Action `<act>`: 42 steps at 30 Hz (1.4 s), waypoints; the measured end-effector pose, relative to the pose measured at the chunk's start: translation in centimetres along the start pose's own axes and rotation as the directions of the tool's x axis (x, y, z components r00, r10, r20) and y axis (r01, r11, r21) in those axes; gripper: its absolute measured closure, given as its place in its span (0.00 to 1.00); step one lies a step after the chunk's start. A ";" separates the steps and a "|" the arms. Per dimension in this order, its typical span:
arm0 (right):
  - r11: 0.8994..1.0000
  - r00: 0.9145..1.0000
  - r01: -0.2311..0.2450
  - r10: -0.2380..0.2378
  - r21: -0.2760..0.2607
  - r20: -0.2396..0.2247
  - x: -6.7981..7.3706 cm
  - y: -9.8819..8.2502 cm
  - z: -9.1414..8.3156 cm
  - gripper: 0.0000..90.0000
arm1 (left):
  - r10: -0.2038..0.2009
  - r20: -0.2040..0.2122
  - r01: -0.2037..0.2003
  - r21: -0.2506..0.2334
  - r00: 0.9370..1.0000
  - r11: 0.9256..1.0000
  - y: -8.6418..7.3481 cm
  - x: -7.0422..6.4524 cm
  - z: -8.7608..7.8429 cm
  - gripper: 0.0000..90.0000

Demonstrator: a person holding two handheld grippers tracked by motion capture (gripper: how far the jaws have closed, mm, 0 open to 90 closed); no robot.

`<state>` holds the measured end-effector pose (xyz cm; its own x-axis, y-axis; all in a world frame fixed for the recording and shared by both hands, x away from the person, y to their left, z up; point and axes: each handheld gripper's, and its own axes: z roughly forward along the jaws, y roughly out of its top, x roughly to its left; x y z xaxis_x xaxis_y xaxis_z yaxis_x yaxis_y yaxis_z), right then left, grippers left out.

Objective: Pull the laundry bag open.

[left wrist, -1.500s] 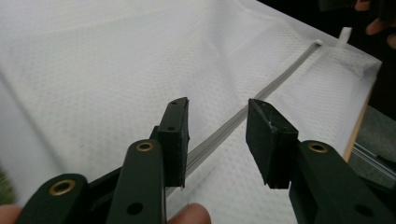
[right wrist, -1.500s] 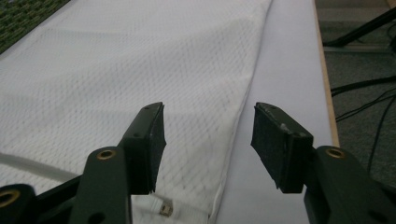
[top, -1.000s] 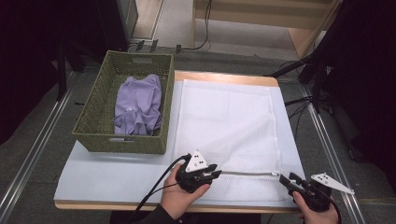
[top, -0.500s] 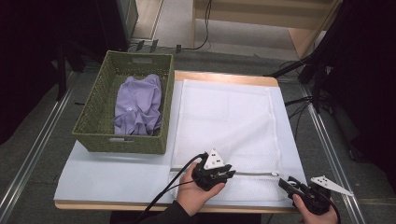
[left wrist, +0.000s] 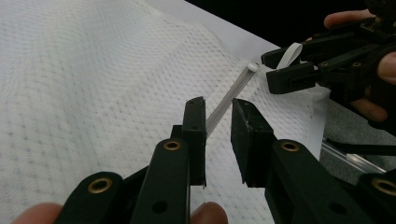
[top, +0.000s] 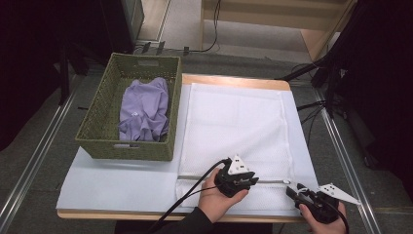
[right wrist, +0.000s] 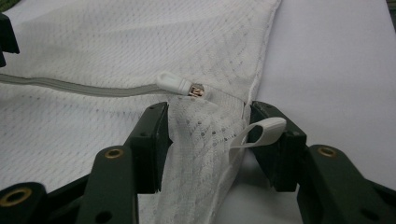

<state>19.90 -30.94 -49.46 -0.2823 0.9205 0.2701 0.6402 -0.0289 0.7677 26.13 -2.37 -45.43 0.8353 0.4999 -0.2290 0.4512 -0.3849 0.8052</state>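
Observation:
A white mesh laundry bag (top: 234, 122) lies flat on the table, its grey zipper (top: 270, 181) running along the near edge. My left gripper (top: 251, 180) is on that zipper line. Its jaws (left wrist: 218, 102) stand a little apart with the zipper tape (left wrist: 224, 105) passing between them, not pinched. The white zipper pull (right wrist: 175, 83) sits at the bag's right end. My right gripper (top: 293, 190) straddles the bag's near right corner (right wrist: 205, 140); its jaws have just been opening. The mesh and a white loop tab (right wrist: 261, 128) lie between them.
A green woven basket (top: 126, 151) with a lilac garment (top: 143, 109) stands at the table's left. The table's front edge runs just below both hands. Cables (top: 311, 105) and dark stands crowd the floor to the right.
My left gripper has slid right along the zipper line, toward the right gripper. The right hand has stayed at the bag's corner.

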 end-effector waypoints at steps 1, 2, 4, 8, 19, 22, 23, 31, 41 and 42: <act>1.000 1.000 -0.004 0.004 -0.001 0.003 0.0 0.0 0.0 0.54 | -0.002 0.005 0.002 0.002 1.000 1.000 0.0 0.0 0.2 0.84; 1.000 1.000 -0.005 0.005 0.000 0.006 0.1 0.0 0.0 0.53 | -0.007 0.006 0.007 0.003 1.000 1.000 0.1 -0.1 0.4 0.84; 1.000 1.000 0.005 -0.005 0.004 0.024 0.4 0.0 0.1 0.53 | -0.017 0.012 0.017 0.004 1.000 1.000 0.2 -0.1 0.7 0.84; 1.000 0.999 0.014 -0.014 0.005 0.046 0.4 0.0 0.1 0.62 | -0.048 0.024 0.048 -0.008 0.999 0.999 0.6 -0.2 1.6 0.84; 0.999 0.996 0.047 -0.046 -0.002 0.082 0.1 -0.1 0.0 0.87 | -0.062 0.041 0.060 0.042 0.997 0.997 1.2 -0.9 4.4 0.83; 0.999 0.996 0.046 -0.046 0.003 0.071 0.1 -0.1 0.0 0.93 | -0.060 0.047 0.057 0.055 0.997 0.997 1.5 -0.9 5.1 0.83; 0.999 0.996 0.046 -0.046 0.006 0.071 0.1 -0.1 0.0 0.95 | -0.059 0.052 0.056 0.063 0.997 0.996 1.6 -0.9 5.4 0.83; 0.992 0.989 0.126 -0.123 -0.027 0.078 1.4 0.4 -0.3 1.00 | -0.115 0.104 0.105 0.096 0.988 0.990 1.9 -0.5 6.8 0.79; 0.970 0.968 0.233 -0.226 -0.067 0.105 2.4 0.7 -0.7 1.00 | -0.193 0.183 0.182 0.072 0.964 0.981 3.0 0.1 6.5 0.74; 0.968 0.967 0.240 -0.232 -0.072 0.107 2.5 0.7 -0.7 1.00 | -0.199 0.190 0.189 0.071 0.961 0.979 3.2 0.2 6.6 0.73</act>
<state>19.15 -28.93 -47.81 -0.3451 0.9383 0.0210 0.5008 0.1651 0.8497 29.81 -8.58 -46.48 0.7728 0.4095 -0.4849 0.6221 -0.3379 0.7062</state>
